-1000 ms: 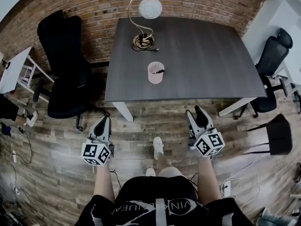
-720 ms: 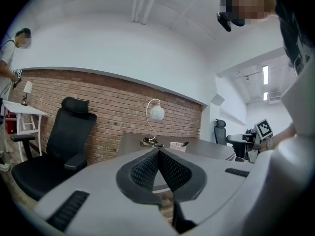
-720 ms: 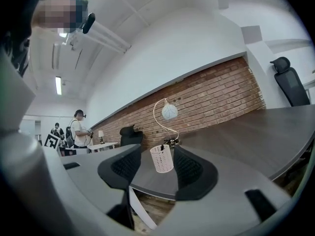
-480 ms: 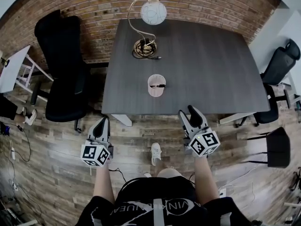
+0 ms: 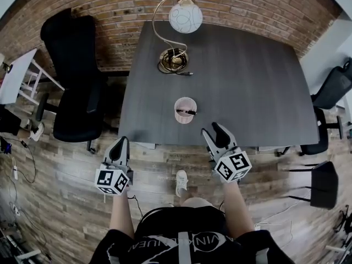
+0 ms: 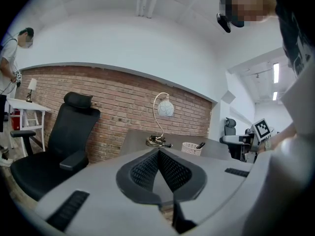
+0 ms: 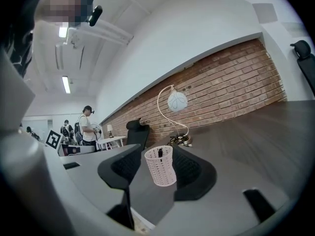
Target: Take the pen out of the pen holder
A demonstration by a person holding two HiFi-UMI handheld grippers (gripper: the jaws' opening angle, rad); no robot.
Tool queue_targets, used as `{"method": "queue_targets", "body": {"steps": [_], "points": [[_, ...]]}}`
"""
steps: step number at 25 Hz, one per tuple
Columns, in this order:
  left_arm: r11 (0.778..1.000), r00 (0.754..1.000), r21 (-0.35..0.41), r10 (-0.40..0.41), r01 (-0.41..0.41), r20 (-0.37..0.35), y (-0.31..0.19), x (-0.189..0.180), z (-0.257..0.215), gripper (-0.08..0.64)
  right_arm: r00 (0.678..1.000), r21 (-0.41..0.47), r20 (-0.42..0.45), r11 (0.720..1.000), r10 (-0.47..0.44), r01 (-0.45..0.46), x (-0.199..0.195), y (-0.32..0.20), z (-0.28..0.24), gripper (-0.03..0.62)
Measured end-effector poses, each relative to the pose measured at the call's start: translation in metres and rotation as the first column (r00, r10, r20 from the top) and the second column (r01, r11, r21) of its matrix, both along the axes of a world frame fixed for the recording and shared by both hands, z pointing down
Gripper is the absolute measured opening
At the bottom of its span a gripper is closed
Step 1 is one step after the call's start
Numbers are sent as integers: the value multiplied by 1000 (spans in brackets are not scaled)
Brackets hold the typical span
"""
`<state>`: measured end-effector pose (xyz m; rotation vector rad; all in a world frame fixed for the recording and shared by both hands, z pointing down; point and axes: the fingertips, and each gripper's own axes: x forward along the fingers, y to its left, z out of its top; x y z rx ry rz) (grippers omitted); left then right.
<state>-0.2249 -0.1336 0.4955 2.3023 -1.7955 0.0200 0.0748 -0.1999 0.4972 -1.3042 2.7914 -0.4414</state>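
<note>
1. A dark grey table (image 5: pixel 247 92) stands against a brick wall (image 5: pixel 110 4);
2. a globe lamp (image 5: pixel 185 18) on a curved gold stem stands near the table's far edge; a coiled cable (image 5: pixel 165 66) lies round its base;
3. a black office chair (image 5: pixel 74 87) stands left of the table on the wood-plank floor (image 5: pixel 165 164);
4. a white side table (image 5: pixel 16 76) stands at far left.

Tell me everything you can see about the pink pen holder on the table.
The pen holder is a small, round, pale pink cup, open at the top, with perforated mesh-like walls that look like plastic. It stands upright on the dark table, near the front edge. One dark pen leans inside, its end showing at the rim. Nothing grips it: the right gripper is open and short of it, with the holder lined up between its jaws in the right gripper view.
</note>
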Motion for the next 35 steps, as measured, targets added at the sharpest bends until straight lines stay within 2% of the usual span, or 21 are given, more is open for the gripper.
{"method": "queue_targets", "body": {"steps": [13, 19, 24, 35], "points": [[999, 1000, -39, -27, 26, -8, -41, 5, 21, 12, 993, -24, -32, 994, -112, 111, -34, -42, 19, 192], [998, 999, -62, -33, 32, -8, -49, 10, 30, 12, 984, 2, -83, 988, -156, 157, -46, -48, 22, 192], [997, 999, -69, -33, 33, -10, -51, 12, 39, 12, 980, 29, -102, 984, -170, 173, -54, -55, 28, 168], [994, 1000, -107, -16, 15, -15, -55, 7, 53, 12, 983, 43, -135, 990, -125, 132, -54, -56, 39, 124]]}}
